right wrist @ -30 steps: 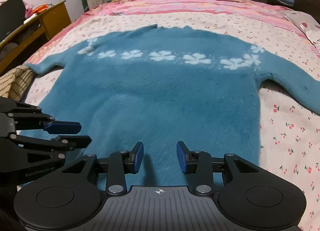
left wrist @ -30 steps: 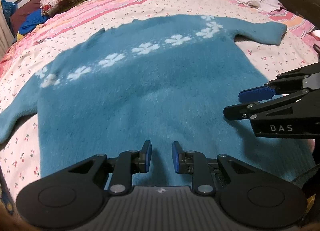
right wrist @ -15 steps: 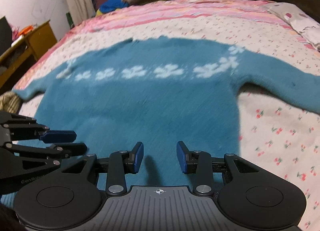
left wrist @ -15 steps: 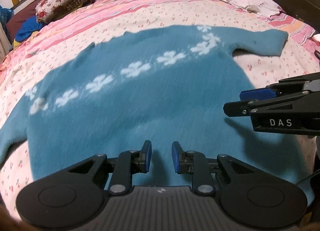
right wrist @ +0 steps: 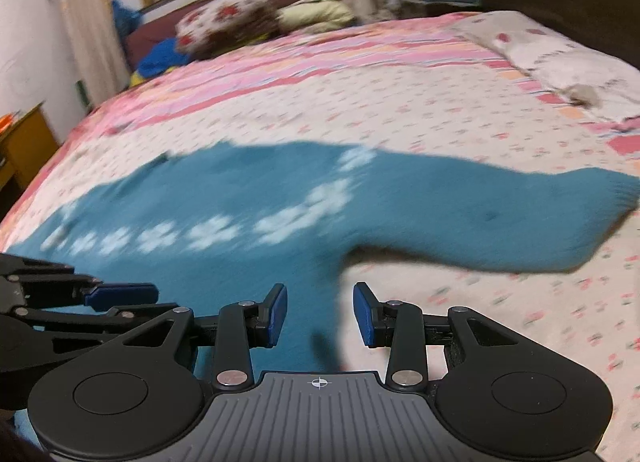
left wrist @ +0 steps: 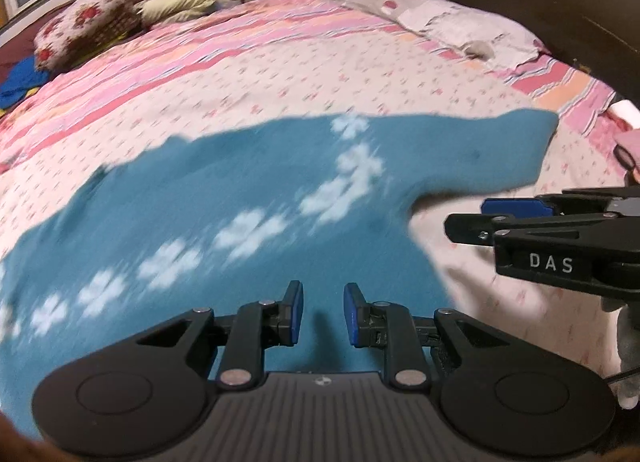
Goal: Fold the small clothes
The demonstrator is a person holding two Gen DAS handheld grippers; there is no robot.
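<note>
A teal sweater (left wrist: 224, 198) with a row of white flowers lies spread flat on the bed, its right sleeve (right wrist: 500, 218) stretched out to the right. My left gripper (left wrist: 322, 314) hovers over the sweater's body near the right armpit, its blue pads a small gap apart with nothing between them. My right gripper (right wrist: 320, 312) hangs over the sweater's right side edge below the sleeve, open and empty. Each gripper shows in the other's view: the right gripper (left wrist: 492, 214) at the right edge, the left gripper (right wrist: 120, 296) at the left edge.
The bed (left wrist: 300, 74) has a cherry-print sheet and a pink striped blanket. A floral pillow (left wrist: 80, 30) and a yellow cushion (left wrist: 176, 6) lie at the far end. A pale pillow (left wrist: 460, 26) sits at the far right. A wooden desk (right wrist: 24, 142) stands left of the bed.
Both grippers have moved to the right across the sweater, from its lower middle toward the right armpit and sleeve. Their jaw gaps look unchanged.
</note>
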